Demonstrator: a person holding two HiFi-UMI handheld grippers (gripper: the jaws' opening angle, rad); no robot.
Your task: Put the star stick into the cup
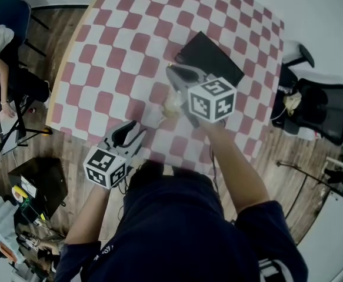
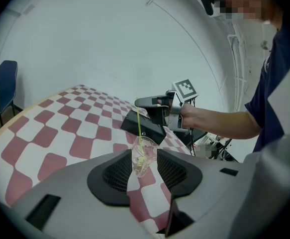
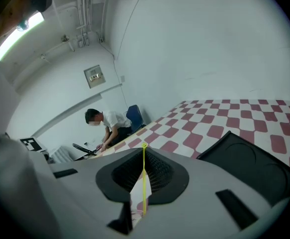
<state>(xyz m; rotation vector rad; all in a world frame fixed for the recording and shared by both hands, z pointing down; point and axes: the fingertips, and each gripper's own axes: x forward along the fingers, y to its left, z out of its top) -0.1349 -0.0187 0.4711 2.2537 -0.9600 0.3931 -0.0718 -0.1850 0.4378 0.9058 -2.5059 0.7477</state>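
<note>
1. We are pinching the star stick in the right gripper, whose jaws are pressing together on the thin yellow shaft. The stick's lower end is sitting inside the cup.
2. We are clamping the clear cup between the pads of the left gripper.
3. A black tray is lying just beyond the cup, under the right gripper.
4. A red-and-white checked cloth is covering the table.
5. Around it we are seeing a wooden floor, a white wall, a black office chair, and a person bending forward near a blue chair.
</note>
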